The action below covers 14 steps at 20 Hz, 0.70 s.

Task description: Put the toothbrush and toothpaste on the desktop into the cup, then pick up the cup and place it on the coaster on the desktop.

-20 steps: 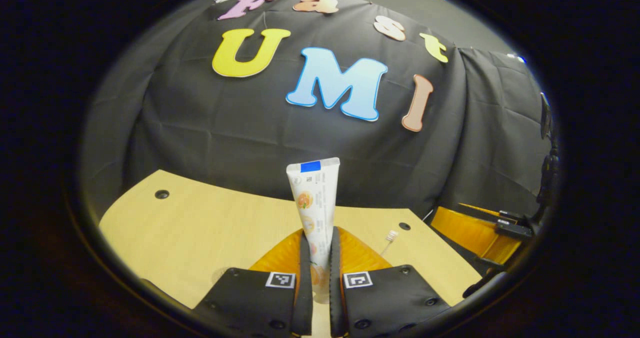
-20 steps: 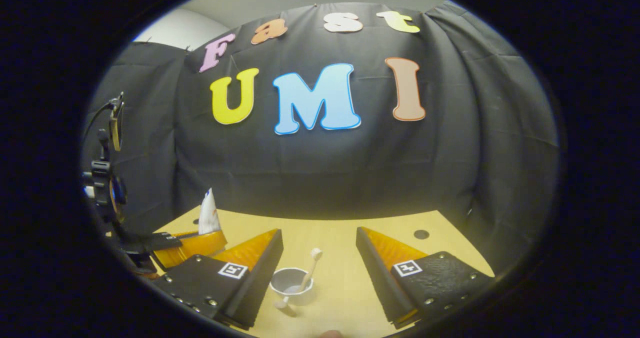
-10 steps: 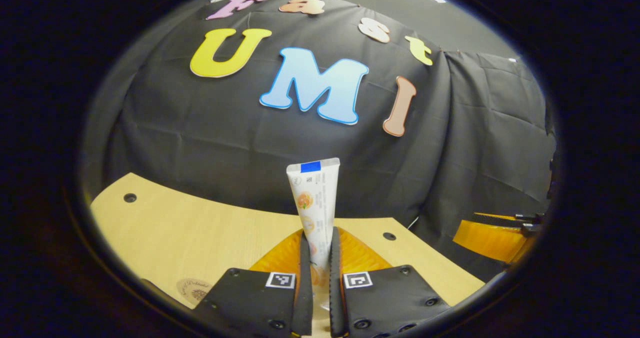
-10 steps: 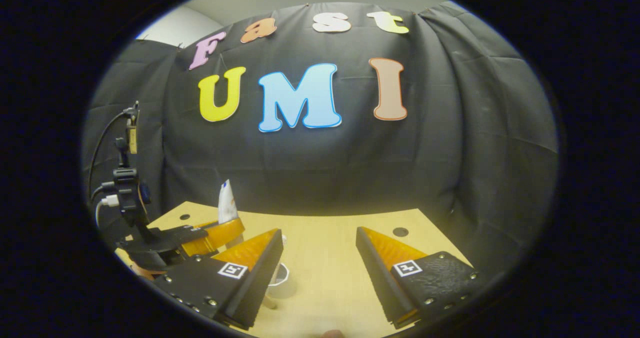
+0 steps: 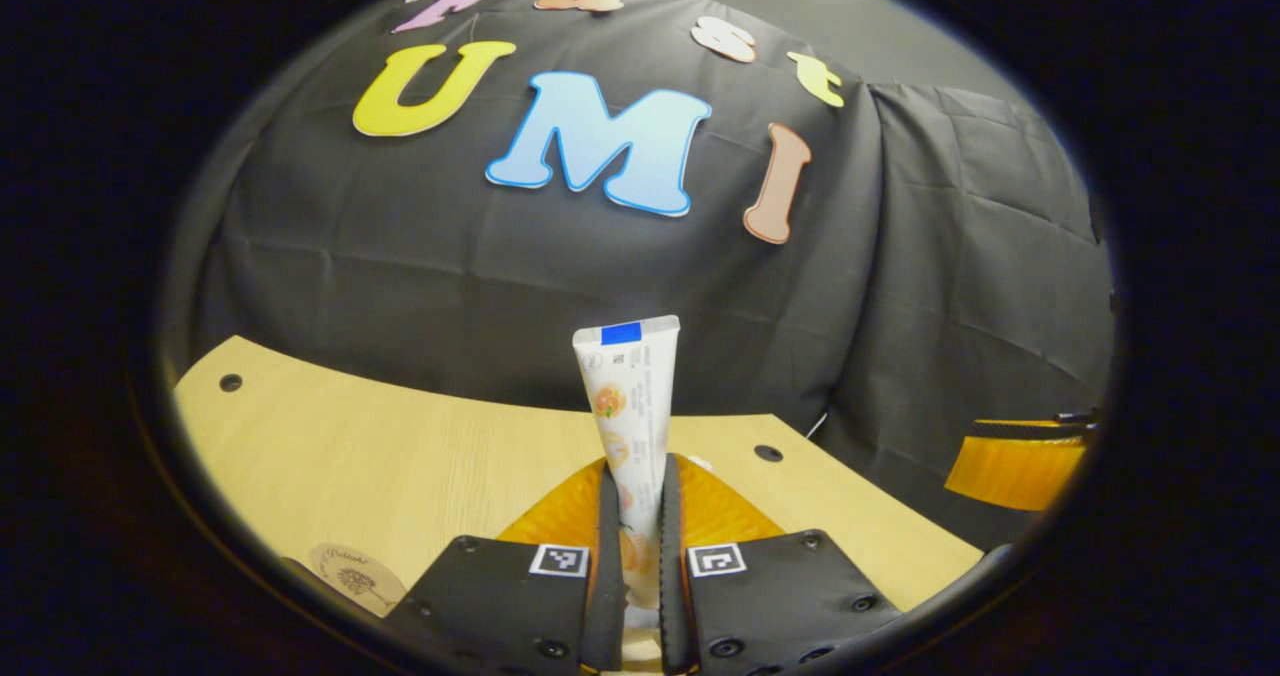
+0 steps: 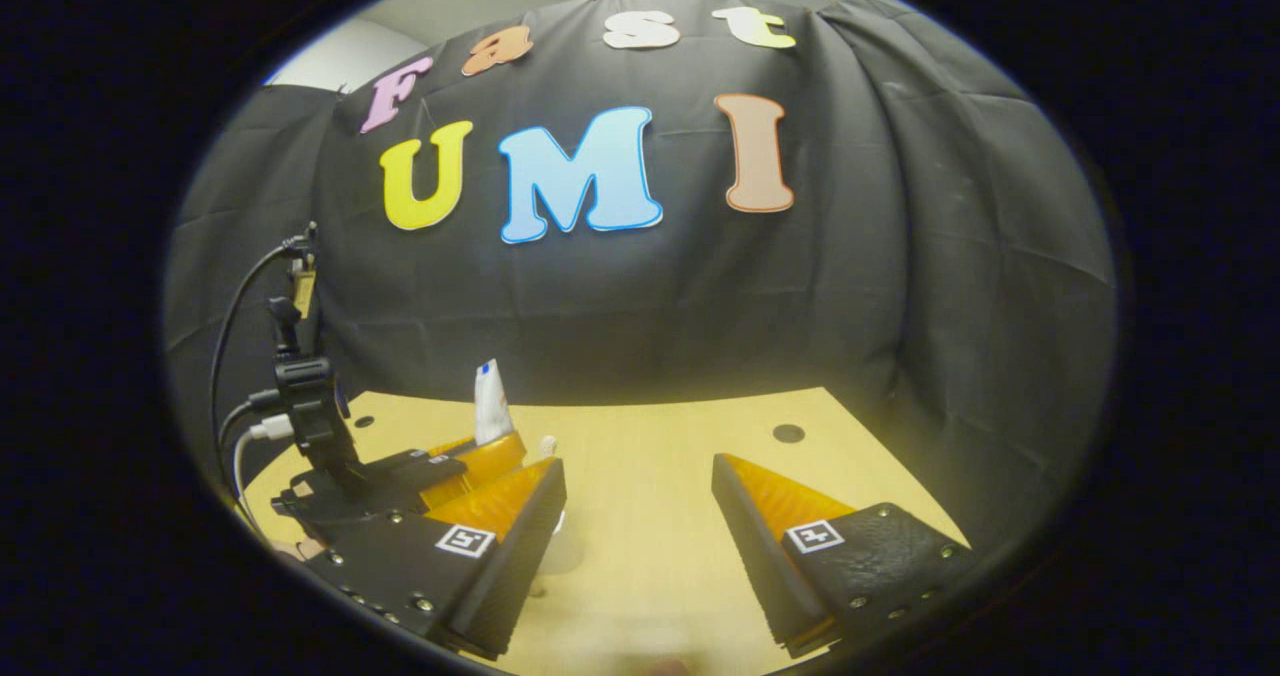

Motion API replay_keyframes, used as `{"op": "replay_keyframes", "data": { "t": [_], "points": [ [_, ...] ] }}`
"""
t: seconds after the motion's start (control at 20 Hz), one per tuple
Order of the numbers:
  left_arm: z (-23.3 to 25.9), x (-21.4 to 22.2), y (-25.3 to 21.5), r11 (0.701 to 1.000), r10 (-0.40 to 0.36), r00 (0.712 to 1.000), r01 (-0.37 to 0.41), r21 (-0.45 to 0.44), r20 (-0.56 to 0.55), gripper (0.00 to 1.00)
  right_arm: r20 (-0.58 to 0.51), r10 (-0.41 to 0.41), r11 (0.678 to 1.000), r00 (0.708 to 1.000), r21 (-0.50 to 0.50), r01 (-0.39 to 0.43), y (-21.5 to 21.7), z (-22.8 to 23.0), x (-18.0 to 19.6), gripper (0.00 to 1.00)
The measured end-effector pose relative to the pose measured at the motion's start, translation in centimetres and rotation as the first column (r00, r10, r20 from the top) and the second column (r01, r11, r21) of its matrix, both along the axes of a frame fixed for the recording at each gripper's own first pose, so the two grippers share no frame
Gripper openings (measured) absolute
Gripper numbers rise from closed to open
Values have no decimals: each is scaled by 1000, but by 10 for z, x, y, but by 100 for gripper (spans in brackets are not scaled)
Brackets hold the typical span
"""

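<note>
Left gripper view: left gripper (image 5: pixel 632 556) clamps the white, flat-crimped plastic toothpaste tube (image 5: pixel 630 396) upright at lower centre, presumably for dropping it cap-first into the cup.
Right gripper (image 6: pixel 638 516) stands wide and empty above the pale wood-grain desktop (image 6: pixel 650 456); round printed coaster (image 5: pixel 355 574) lies lower left.

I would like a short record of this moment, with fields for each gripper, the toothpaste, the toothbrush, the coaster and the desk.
left gripper: shut on the toothpaste, held above the desk
toothpaste: upright between the left fingers, flat crimped end on top
right gripper: open, holding nothing, low over the desk
toothbrush: only its head shows, beside the left gripper
coaster: flat on the desk, nothing on it
desk: light wood, with round holes
</note>
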<state>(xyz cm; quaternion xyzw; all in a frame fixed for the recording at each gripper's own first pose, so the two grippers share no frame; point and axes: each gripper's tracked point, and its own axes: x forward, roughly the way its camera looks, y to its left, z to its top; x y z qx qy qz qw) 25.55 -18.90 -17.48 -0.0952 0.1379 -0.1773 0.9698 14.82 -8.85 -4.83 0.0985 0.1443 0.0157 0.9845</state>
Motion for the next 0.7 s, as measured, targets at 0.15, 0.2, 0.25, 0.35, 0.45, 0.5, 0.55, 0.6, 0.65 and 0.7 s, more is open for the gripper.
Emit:
{"op": "replay_keyframes", "data": {
  "t": [0.15, 0.2, 0.25, 0.35, 0.45, 0.5, 0.55, 0.6, 0.65, 0.7],
  "points": [
    [-9, -4, -3, 999, -8, 1000, 8, 38, -7, 29, -13, 6, 1000, 1000, 7, -6, 2, -2, 0, 90],
    [-9, -5, -3, 999, -12, 1000, 13, 45, -9, 29, -15, 7, 1000, 1000, 7, -7, 3, -4, -1, 90],
    [-7, -6, -1, 998, -10, 1000, 10, 54, -8, 43, -16, 11, 1000, 1000, 7, -11, 4, -5, 0, 90],
    [-5, -3, 0, 998, -7, 1000, 7, 59, -1, 71, -19, 20, 1000, 1000, 7, -20, 8, -6, 0, 90],
    [1, -9, 5, 998, 2, 1000, -2, 57, 7, 86, -23, 31, 1000, 999, 6, -31, 14, -7, 2, 90],
    [5, -11, 8, 998, 4, 1000, -4, 56, 12, 89, -23, 36, 999, 999, 5, -35, 16, -8, 1, 90],
    [10, -13, 12, 998, 11, 1000, -12, 57, 19, 89, -25, 40, 999, 999, 4, -40, 20, -8, 2, 90],
    [12, -15, 16, 998, 20, 999, -21, 62, 25, 92, -28, 46, 999, 999, 4, -46, 23, -9, 2, 90],
    [16, -16, 22, 997, 31, 999, -33, 67, 33, 92, -32, 52, 999, 998, 5, -52, 27, -9, 3, 90],
    [21, -18, 28, 997, 39, 998, -41, 68, 40, 92, -38, 57, 998, 998, 6, -57, 32, -11, 3, 90]
  ]
}}
